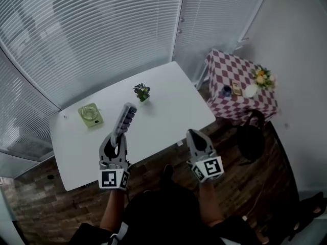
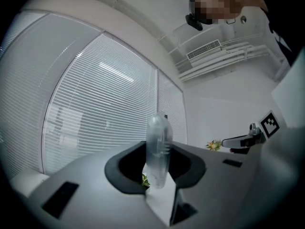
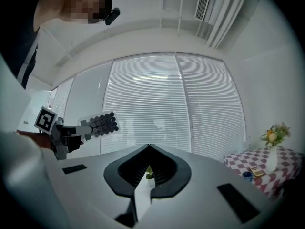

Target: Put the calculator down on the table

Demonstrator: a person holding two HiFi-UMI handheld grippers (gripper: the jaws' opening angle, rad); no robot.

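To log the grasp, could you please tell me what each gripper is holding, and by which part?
The left gripper holds the calculator by its near end, the keys sticking out beyond the jaws. The right gripper is shut and empty.

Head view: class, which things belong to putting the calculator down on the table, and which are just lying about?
Job: calculator, left gripper, white table.
Lying about: potted plant, green fan, checkered side table, flower vase.
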